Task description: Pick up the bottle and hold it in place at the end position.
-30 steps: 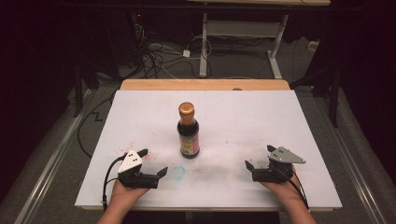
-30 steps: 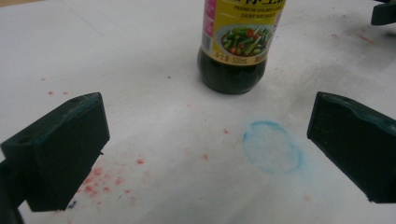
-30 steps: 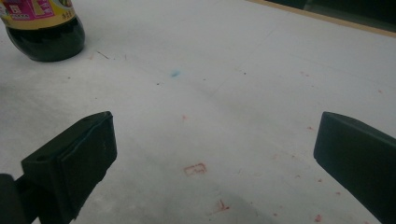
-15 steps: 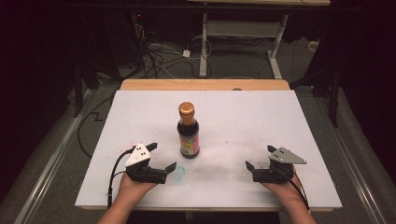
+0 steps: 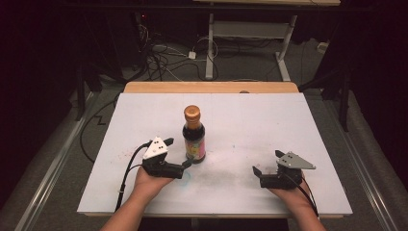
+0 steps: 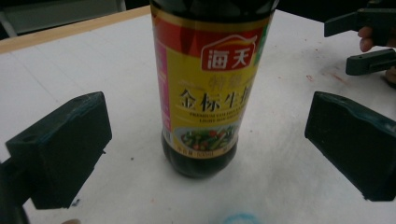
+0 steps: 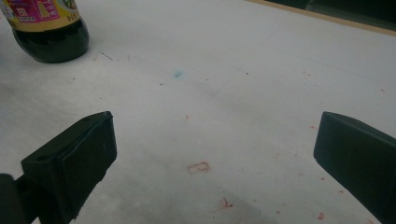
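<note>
A dark soy sauce bottle [image 5: 194,134] with a gold cap and a yellow-red label stands upright near the middle of the white table [image 5: 288,120]. My left gripper [image 5: 178,154] is open just left of the bottle and in front of it, its jaws pointing at the bottle's base. In the left gripper view the bottle [image 6: 205,93] stands close ahead, between the lines of the two wide-apart jaws and touching neither. My right gripper [image 5: 267,162] rests open near the front right of the table, with bare table between its jaws. The right gripper view catches the bottle's base [image 7: 49,39] at far upper left.
A wooden strip [image 5: 211,87] borders the table's far edge. Beyond it on the dark floor are cables [image 5: 163,57] and a white desk frame [image 5: 250,33]. Small red and blue marks [image 7: 198,167] dot the table surface. The other gripper [image 6: 369,39] appears at upper right of the left gripper view.
My left gripper has moved forward and to the right, up to the bottle. The right gripper and the bottle have stayed where they were.
</note>
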A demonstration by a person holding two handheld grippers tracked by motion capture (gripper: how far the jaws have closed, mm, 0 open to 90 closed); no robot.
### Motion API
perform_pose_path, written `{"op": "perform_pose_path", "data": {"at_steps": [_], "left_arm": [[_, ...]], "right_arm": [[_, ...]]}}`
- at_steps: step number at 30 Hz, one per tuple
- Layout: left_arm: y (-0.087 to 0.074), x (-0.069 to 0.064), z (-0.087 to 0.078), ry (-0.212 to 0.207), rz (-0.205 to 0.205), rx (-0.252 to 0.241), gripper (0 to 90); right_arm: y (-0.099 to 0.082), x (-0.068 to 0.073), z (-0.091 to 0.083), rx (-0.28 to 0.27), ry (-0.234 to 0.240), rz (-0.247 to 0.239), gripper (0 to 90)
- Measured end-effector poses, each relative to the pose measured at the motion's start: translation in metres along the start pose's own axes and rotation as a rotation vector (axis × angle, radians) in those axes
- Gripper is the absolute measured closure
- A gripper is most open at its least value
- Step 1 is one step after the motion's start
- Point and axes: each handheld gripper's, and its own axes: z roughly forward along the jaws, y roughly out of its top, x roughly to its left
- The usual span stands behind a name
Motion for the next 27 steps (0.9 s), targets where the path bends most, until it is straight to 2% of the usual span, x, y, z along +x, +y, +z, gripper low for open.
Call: {"op": "perform_pose_path", "data": {"at_steps": [7, 8, 9, 10, 11, 12, 13, 14, 15, 16, 18, 20, 22, 25, 26, 27], "left_arm": [[0.005, -0.003, 0.017, -0.005, -0.011, 0.005, 2.9], [0.006, -0.011, 0.027, -0.014, -0.095, -0.068, 4.2], [0.006, -0.011, 0.027, -0.014, -0.095, -0.068, 5.5], [0.009, -0.01, 0.028, -0.014, -0.055, -0.038, 6.5], [0.009, -0.01, 0.028, -0.014, -0.055, -0.038, 6.9], [0.01, -0.01, 0.029, -0.012, -0.034, -0.024, 7.0], [0.011, -0.009, 0.03, -0.008, -0.002, 0.0, 7.1], [0.014, -0.006, 0.028, -0.002, 0.057, 0.048, 8.3], [0.016, -0.003, 0.026, -0.002, 0.099, 0.086, 9.2], [0.018, -0.003, 0.028, 0.0, 0.128, 0.11, 10.3], [0.018, -0.003, 0.029, 0.005, 0.13, 0.114, 11.2], [0.016, -0.007, 0.034, 0.014, 0.098, 0.093, 14.7], [0.016, -0.008, 0.036, 0.021, 0.087, 0.09, 15.2], [0.015, -0.008, 0.038, 0.025, 0.084, 0.084, 22.5], [0.014, -0.014, 0.044, 0.012, 0.013, 0.011, 24.7], [0.014, -0.014, 0.044, 0.012, 0.013, 0.011, 26.8]], "right_arm": [[0.0, -0.001, -0.002, -0.008, 0.0, 0.002, 0.4], [0.0, -0.001, -0.002, -0.009, 0.0, 0.005, 0.4], [0.0, -0.001, -0.002, -0.009, 0.0, 0.005, 0.4], [0.0, -0.002, -0.002, -0.008, 0.003, 0.009, 0.4], [0.0, -0.002, -0.002, -0.007, 0.003, 0.009, 0.4], [0.0, -0.002, -0.002, -0.007, 0.002, 0.01, 0.4], [0.0, -0.002, -0.002, -0.009, 0.003, 0.009, 0.4], [0.0, -0.003, -0.002, -0.01, 0.004, 0.01, 0.4], [0.0, -0.003, -0.003, -0.01, 0.003, 0.01, 0.4], [0.0, -0.003, -0.003, -0.01, 0.001, 0.014, 0.4], [0.0, -0.003, -0.003, -0.011, 0.0, 0.015, 0.4], [0.0, -0.004, -0.003, -0.012, 0.001, 0.014, 0.4], [0.0, -0.005, -0.003, -0.011, 0.001, 0.016, 0.4], [0.0, -0.005, -0.004, -0.01, -0.002, 0.018, 0.4], [0.0, -0.005, -0.004, -0.012, -0.003, 0.017, 0.4], [0.0, -0.005, -0.004, -0.012, -0.003, 0.017, 0.4]]}}
